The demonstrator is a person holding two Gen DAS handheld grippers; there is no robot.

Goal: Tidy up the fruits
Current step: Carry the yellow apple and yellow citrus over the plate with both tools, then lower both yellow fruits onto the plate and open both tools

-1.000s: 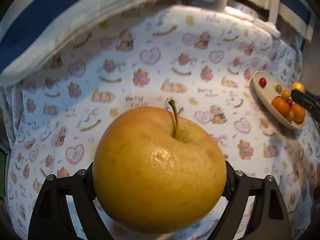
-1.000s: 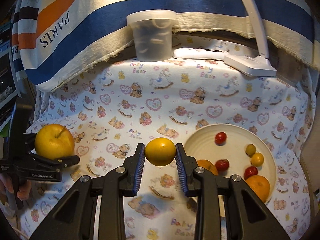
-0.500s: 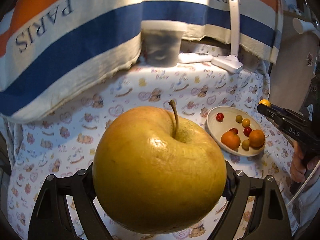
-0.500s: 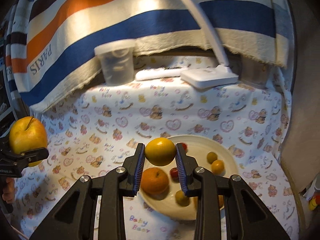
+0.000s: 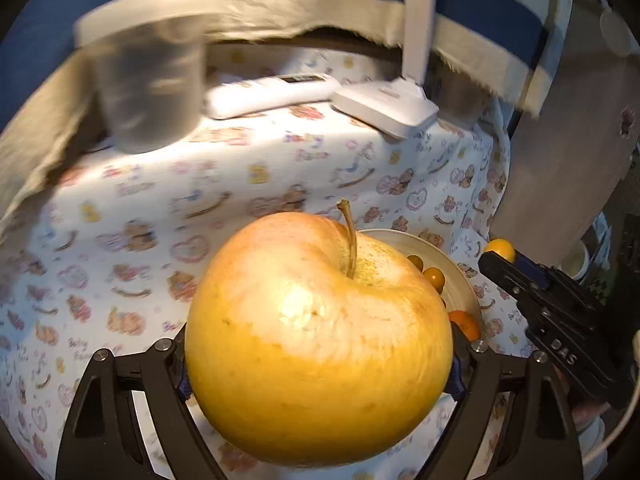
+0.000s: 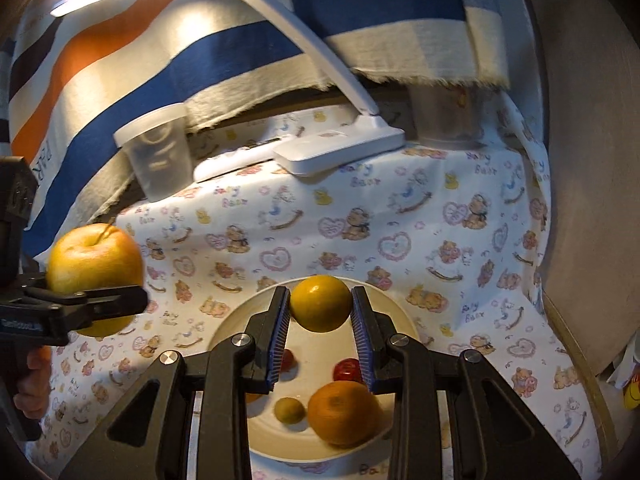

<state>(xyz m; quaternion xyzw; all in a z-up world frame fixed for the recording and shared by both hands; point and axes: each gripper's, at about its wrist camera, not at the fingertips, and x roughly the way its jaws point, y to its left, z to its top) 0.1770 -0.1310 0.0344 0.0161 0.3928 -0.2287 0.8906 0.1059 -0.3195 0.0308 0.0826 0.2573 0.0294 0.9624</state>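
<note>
**Two fruits in the air, plate part-filled**

Plate (image 6: pixel 396 312) already holds an orange (image 6: pixel 344 412), tomatoes and small yellow fruits. Right gripper (image 6: pixel 321 322) clamps a lemon (image 6: pixel 321 308) directly above the plate. Left gripper (image 5: pixel 318 364) clamps the apple (image 5: pixel 318 344), left of the plate, off it. Both likely go down there next.

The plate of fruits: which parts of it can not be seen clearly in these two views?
- Left wrist view: the apple hides most of the plate.
- Right wrist view: the right tongs and their yellow fruit cover the plate's middle; a red fruit shows only partly.
</note>
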